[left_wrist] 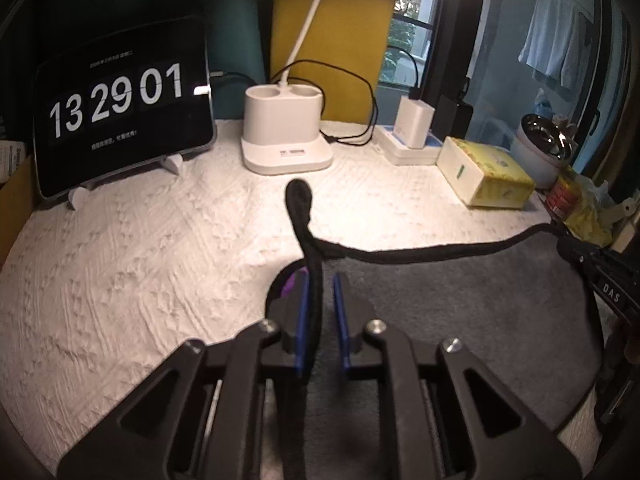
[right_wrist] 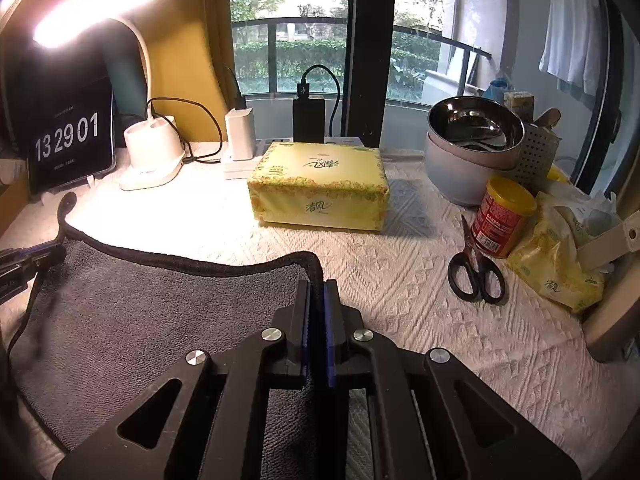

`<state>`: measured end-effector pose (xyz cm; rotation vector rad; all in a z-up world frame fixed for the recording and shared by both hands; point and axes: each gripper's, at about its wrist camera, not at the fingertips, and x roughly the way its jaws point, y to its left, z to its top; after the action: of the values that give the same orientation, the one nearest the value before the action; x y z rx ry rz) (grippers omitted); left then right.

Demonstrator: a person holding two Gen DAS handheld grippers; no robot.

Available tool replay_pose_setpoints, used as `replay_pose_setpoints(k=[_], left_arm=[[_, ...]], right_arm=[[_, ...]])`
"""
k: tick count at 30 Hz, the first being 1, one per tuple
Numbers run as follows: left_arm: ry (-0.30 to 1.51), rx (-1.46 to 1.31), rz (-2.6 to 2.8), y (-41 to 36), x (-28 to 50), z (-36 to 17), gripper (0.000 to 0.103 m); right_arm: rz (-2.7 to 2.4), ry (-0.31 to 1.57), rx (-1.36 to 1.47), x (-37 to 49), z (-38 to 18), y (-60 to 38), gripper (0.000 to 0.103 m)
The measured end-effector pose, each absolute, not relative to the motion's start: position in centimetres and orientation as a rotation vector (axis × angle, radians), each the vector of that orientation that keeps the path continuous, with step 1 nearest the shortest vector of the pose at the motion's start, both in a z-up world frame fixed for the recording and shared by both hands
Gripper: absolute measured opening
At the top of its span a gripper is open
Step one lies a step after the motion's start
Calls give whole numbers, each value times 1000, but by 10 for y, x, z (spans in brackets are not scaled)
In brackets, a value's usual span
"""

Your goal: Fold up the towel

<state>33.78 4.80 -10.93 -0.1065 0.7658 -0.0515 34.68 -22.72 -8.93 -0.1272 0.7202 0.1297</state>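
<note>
A dark grey towel (left_wrist: 460, 304) with a black hem lies on the white textured tablecloth (left_wrist: 140, 272); it also shows in the right wrist view (right_wrist: 132, 304). My left gripper (left_wrist: 320, 280) has its blue pads slightly apart around the towel's left corner, whose hem and loop (left_wrist: 298, 196) stick up between them. My right gripper (right_wrist: 317, 284) is shut on the towel's right corner hem. The right gripper shows at the right edge of the left wrist view (left_wrist: 600, 264), and the left gripper at the left edge of the right wrist view (right_wrist: 28, 258).
A tablet clock (left_wrist: 120, 116), white lamp base (left_wrist: 286, 132), charger (left_wrist: 414, 124) and yellow tissue box (right_wrist: 320, 184) stand along the back. Steel bowl (right_wrist: 474, 128), red can (right_wrist: 502, 218), black scissors (right_wrist: 474, 268) and a yellow packet (right_wrist: 556, 264) sit at right.
</note>
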Motion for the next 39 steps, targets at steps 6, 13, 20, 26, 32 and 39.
replay_pose_setpoints(k=[6, 13, 20, 26, 32, 39], left_arm=[[759, -105, -41, 48, 330, -102, 38], [728, -133, -38, 54, 313, -89, 75], [708, -127, -56, 53, 290, -75, 75], [686, -131, -67, 53, 269, -61, 75], [670, -138, -78, 52, 247, -52, 75], [649, -132, -92, 48, 220, -43, 75]], right_arm=[[116, 711, -120, 341, -82, -228, 29], [118, 689, -109, 326, -70, -226, 43], [127, 665, -111, 305, -57, -219, 43], [133, 646, -112, 283, -46, -216, 43], [136, 624, -115, 263, -35, -213, 43], [135, 601, -114, 236, -25, -214, 43]])
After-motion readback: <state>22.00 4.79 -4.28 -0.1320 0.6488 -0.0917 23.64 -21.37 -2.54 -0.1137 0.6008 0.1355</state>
